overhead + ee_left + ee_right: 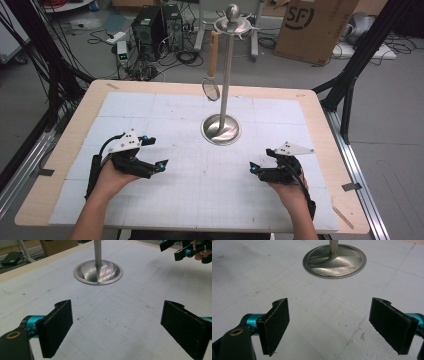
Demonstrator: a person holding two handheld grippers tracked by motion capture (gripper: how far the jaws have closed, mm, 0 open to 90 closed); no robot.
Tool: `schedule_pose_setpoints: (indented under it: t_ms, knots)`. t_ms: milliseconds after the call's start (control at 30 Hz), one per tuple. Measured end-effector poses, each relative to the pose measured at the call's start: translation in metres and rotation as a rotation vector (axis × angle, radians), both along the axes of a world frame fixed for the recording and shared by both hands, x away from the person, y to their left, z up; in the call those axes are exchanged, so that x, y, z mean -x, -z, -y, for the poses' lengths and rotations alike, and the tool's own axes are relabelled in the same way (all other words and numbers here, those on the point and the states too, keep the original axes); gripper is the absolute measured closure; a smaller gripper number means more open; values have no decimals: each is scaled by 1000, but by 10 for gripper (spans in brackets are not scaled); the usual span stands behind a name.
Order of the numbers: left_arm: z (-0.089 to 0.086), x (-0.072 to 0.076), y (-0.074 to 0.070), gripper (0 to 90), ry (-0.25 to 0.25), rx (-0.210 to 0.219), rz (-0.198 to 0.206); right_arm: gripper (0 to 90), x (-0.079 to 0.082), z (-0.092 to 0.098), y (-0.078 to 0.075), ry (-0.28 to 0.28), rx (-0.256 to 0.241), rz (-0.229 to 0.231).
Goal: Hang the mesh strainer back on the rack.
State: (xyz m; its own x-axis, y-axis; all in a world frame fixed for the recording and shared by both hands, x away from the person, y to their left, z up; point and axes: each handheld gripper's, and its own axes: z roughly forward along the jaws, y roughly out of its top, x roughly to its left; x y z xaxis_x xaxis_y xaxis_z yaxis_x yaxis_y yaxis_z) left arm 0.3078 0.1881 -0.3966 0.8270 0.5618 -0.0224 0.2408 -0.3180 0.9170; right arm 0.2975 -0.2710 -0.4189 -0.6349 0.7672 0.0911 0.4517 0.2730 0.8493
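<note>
Both grippers are hovering with fingers spread wide and empty over the near table [150, 107], the left gripper [154, 152] and right gripper [260, 167] flanking the upright steel stand [226, 75], which is rising farther off between them, about equally distant from each.

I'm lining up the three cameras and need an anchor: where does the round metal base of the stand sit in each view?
High view: the metal base sits on the white mat at table centre, ahead of and between both grippers.
Left gripper view: upper centre-left, the base lies beyond the open jaws.
Right gripper view: top centre, the base lies beyond the open jaws.
Shared landmark: the steel pole rising from the base's middle.
</note>
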Motion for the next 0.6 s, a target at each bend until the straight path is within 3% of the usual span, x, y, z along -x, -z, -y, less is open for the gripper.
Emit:
schedule_pose_setpoints:
  t_ms: [600]
  knots:
    - [-5, 1, -4, 113, -20, 35, 19, 155, 1, -2, 0, 3, 10, 1]
